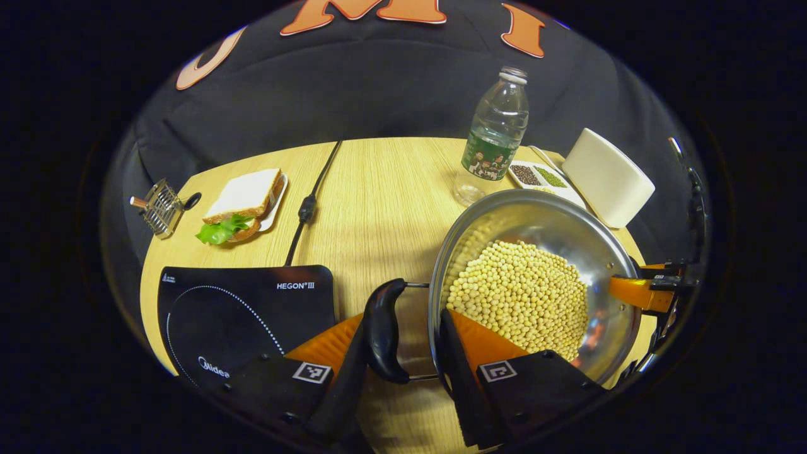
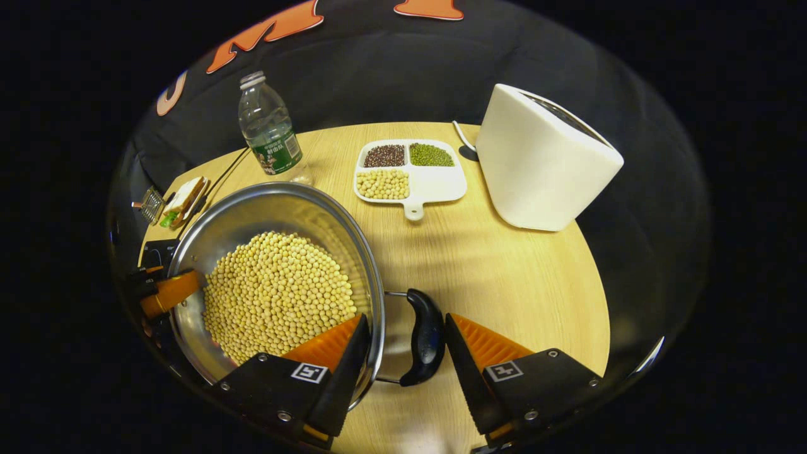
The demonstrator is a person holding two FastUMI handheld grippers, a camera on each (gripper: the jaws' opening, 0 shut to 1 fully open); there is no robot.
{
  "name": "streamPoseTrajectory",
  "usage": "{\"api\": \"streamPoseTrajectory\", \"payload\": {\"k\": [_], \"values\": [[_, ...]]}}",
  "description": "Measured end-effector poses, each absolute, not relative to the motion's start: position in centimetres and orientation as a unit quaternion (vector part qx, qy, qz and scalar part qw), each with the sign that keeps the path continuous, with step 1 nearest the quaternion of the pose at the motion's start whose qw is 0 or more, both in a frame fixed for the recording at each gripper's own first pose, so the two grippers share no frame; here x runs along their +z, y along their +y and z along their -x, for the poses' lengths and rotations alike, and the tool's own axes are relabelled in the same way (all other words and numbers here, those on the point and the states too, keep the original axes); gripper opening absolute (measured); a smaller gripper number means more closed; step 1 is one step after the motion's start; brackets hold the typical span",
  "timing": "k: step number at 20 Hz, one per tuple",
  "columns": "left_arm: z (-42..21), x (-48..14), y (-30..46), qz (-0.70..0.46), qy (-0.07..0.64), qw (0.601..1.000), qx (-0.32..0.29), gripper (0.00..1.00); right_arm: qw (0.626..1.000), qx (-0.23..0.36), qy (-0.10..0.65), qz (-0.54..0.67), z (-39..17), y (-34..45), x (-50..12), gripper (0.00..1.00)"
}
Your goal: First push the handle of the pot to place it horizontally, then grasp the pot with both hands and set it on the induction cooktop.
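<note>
1. I have the pot point(image 1: 536, 277), full of pale beans point(image 1: 520, 296), on the wooden table point(image 1: 378, 189), just right of the induction cooktop point(image 1: 246, 315) in the left gripper view.
2. My left gripper point(image 1: 403, 343) straddles the pot's left side: 1 finger outside the black handle point(image 1: 384, 328), the other inside the rim. The jaws look spread around handle and rim; I cannot tell if they press yet.
3. My right gripper point(image 2: 403, 343) mirrors this in the right gripper view, 1 finger inside the rim, the other just right of the right handle point(image 2: 425, 337), with a gap showing there.
4. Both handles look level, so I judge the lift comes next.
5. I should close both grippers evenly, lift level so no beans spill, and travel left, clear of the bottle point(image 1: 495, 135).
</note>
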State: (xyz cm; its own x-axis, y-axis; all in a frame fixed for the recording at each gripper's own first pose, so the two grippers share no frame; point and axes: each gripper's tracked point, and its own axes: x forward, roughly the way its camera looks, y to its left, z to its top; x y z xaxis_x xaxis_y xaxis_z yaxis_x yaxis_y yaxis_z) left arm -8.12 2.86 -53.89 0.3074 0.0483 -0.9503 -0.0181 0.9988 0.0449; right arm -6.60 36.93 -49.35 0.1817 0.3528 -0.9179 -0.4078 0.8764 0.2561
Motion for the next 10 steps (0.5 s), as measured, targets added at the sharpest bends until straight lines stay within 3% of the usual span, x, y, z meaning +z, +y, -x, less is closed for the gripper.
{"api": "streamPoseTrajectory", "payload": {"k": [6,10], "values": [[8.15,-53.61,2.87,-0.015,0.582,0.813,0.034,0.67,0.758,0.235,0.609,0.002,6.94,37.23,-49.73,0.72],[8.71,-53.74,2.54,-0.002,0.596,0.801,0.055,0.65,0.752,0.222,0.62,-0.028,6.88,37.4,-49.48,0.58]]}}
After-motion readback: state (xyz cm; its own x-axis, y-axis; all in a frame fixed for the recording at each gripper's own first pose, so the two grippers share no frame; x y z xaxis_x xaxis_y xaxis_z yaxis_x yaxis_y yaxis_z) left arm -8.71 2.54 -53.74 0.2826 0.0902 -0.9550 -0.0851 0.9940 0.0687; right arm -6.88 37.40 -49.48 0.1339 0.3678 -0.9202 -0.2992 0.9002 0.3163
